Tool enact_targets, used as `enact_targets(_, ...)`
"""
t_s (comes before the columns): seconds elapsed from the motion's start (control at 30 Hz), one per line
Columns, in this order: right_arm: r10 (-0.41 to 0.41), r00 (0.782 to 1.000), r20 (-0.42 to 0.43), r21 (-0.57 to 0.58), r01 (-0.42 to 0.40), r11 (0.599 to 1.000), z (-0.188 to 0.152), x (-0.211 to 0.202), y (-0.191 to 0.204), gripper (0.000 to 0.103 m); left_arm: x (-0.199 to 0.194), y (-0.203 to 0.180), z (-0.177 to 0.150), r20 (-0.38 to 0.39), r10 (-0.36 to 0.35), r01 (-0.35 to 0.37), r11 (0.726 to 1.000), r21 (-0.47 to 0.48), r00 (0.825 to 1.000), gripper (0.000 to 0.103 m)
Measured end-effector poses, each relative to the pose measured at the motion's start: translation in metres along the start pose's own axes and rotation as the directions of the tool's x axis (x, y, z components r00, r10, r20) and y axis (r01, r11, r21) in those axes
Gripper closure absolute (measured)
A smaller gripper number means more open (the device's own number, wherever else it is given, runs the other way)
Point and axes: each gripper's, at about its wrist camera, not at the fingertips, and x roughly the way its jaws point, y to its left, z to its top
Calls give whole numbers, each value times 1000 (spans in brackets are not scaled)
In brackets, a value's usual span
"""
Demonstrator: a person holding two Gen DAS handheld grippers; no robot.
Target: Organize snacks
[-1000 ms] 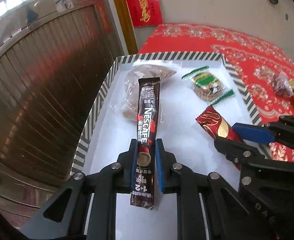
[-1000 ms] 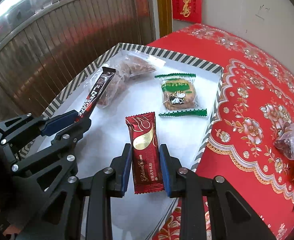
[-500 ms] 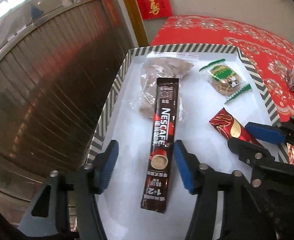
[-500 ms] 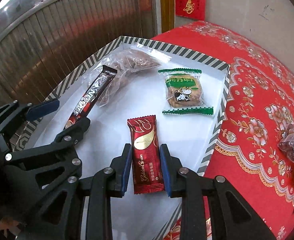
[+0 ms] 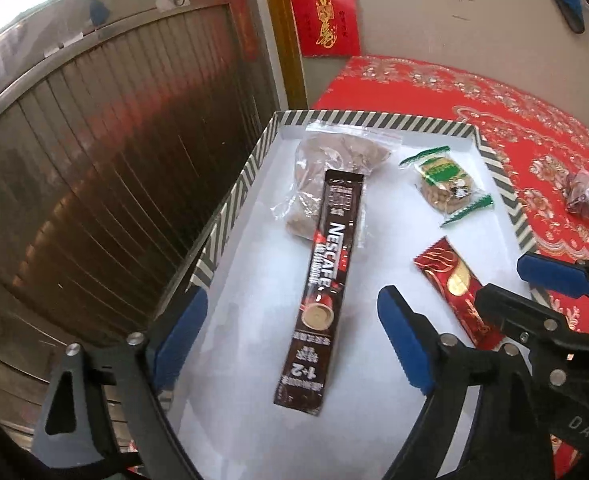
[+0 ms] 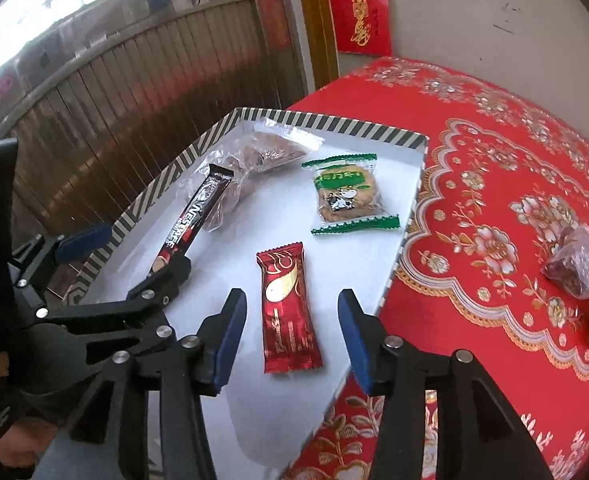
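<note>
I am letting go with both hands at once. My left gripper [image 5: 292,340] is opening, its blue pads standing wide either side of the coffee stick [image 5: 320,292], which is lying flat on the tray floor and touching neither pad. My right gripper [image 6: 290,330] is opening too, with the red wafer bar [image 6: 288,312] lying free between its jaws near the tray's right edge. To finish this release cleanly, I judge I should be lifting each gripper straight back along its own line, keeping the pads off the wrappers so nothing drags or skews.

Beyond my fingertips, the striped tray [image 5: 374,120] is holding four snacks: the stick and the bar nearest me, then the green-edged biscuit packet [image 6: 346,196] well clear of both, and at the far end the clear bag of brown pieces [image 5: 334,160], on which the stick's far tip is resting. Out on the red tablecloth [image 6: 494,160], a few wrapped sweets [image 6: 574,264] are waiting outside the tray.
</note>
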Motion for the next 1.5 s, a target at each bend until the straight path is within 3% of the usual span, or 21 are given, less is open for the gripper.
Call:
enact_targets(0.17, 22, 999, 37, 6, -22, 1000, -10, -17, -4, 54, -17, -9, -6, 45, -4, 5, 1000, -7, 999, 15)
enact_targets(0.3, 6, 998, 69, 10, -7, 1000, -16, -33, -9, 40, -25, -13, -8, 70, -24, 27, 999, -40, 997, 15)
enact_targets(0.43, -9, 997, 81, 25, 7, 1000, -23, -45, -19, 40, -29, -23, -9, 68, -63, 67, 997, -45, 996, 12)
enact_targets(0.57, 5, 997, 75, 25, -7, 1000, -30, -53, -34, 40, -35, -43, -7, 75, -85, 86, 996, -4, 994, 12)
enact_targets(0.97, -78, 994, 74, 131, 68, 989, -46, -69, -93, 39, -45, -101, -2, 62, -169, 164, 983, 79, 984, 11)
enact_targets(1.5, -199, 978, 66, 251, 177, 952, -53, -96, -178, 35, -66, -179, 18, 41, -280, 267, 944, 194, 959, 11)
